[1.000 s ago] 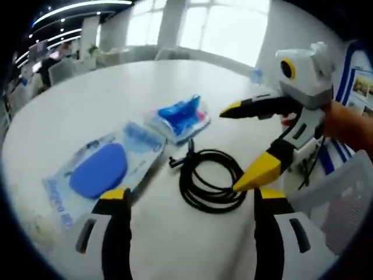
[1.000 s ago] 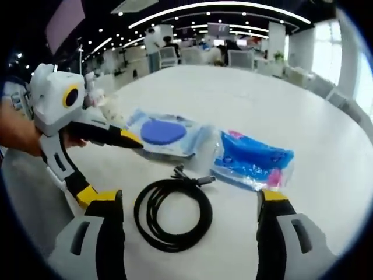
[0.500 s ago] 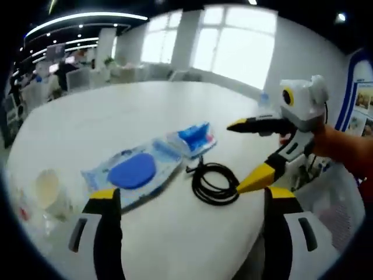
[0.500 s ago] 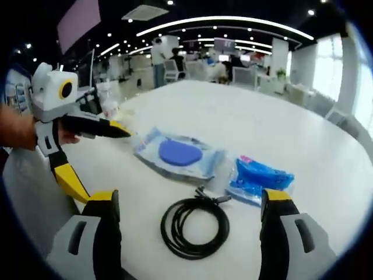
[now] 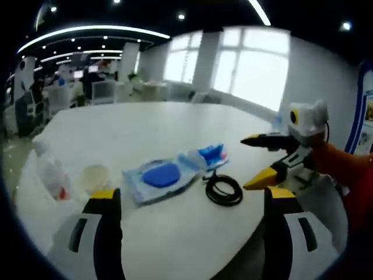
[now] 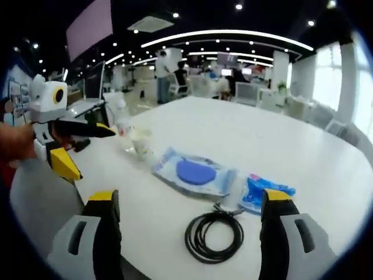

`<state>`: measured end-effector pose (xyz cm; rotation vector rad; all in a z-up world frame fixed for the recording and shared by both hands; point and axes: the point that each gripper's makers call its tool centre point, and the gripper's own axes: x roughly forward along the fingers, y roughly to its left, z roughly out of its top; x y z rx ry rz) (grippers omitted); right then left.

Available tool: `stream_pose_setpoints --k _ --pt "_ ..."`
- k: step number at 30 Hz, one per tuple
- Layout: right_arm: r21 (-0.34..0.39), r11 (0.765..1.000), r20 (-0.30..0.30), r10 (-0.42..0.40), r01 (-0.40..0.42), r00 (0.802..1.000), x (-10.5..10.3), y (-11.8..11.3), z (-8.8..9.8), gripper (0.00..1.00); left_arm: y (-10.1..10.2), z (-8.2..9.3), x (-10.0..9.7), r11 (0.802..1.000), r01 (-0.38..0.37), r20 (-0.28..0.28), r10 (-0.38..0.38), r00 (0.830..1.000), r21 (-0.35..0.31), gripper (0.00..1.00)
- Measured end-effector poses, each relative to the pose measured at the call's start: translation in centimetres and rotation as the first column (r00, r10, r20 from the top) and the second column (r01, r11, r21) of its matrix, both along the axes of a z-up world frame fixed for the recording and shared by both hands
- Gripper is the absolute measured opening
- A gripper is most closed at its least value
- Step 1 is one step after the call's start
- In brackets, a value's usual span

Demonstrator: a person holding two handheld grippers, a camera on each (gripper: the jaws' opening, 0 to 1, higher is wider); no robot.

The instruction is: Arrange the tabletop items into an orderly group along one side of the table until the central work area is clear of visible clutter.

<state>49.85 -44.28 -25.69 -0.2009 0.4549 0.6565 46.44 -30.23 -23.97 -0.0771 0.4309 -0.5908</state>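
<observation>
Both of my grippers have pulled back from the table since a second ago, so the items look smaller and more of the tabletop shows; the items themselves lie where they did.

Coiled black cable (image 5: pixel 224 189) (image 6: pixel 214 237) lies flat near the table edge on my side. Just beside it — blue-and-pink packet (image 5: pixel 210 156) (image 6: pixel 265 191), and touching that packet's end, the clear pouch with a blue oval pad (image 5: pixel 161 176) (image 6: pixel 196 172) inside. All three sit close together on the white round table (image 5: pixel 145 125) (image 6: pixel 250 134), the cable's plug end pointing at the gap between packet and pouch.

Further out past the pouch: a pale cup (image 5: pixel 95 175) (image 6: pixel 141 142), and beyond it a crinkled clear plastic bag (image 5: pixel 51 174) (image 6: pixel 119 119) with something red in it, blurred.

My left gripper (image 5: pixel 186 201) is held back from the table edge, jaws spread wide, nothing between them. In the right gripper view it (image 6: pixel 80 146) comes in from the left, white body with yellow ring, black-and-yellow jaws apart, off the table edge near the cup.

My right gripper (image 6: pixel 185 204) — same, jaws wide apart and empty, cable framed between them. In the left gripper view it (image 5: pixel 255 163) enters from the right, jaws gaping, just short of the cable, my hand (image 5: pixel 332 166) behind it.

Office behind: ceiling light strips, windows, chairs.
</observation>
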Motion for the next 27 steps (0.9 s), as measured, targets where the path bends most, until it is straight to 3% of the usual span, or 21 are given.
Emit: stream_pose_setpoints --k 8,13,16,27 --pt "0.018 0.999 0.024 -0.040 0.040 0.999 -0.6 -1.0 0.3 0.99 2.0 0.4 -1.2 0.998 -0.056 0.045 0.055 0.997 0.027 0.99" --pt "0.004 0.999 0.007 -0.035 0.035 0.999 -1.0 -1.0 -0.8 0.99 2.7 -1.1 -1.2 0.996 -0.082 0.000 0.082 0.997 0.019 0.99" --pt "0.007 0.999 0.003 -0.036 0.036 0.999 -1.1 -0.9 -0.9 0.99 2.9 -0.7 -1.0 0.996 -0.092 0.020 0.092 0.996 0.020 0.98" --pt "0.010 0.999 0.004 -0.032 0.032 0.999 -1.1 -0.8 -1.0 0.99 3.2 -0.8 -1.1 0.995 -0.104 0.011 0.104 0.995 0.005 0.97"
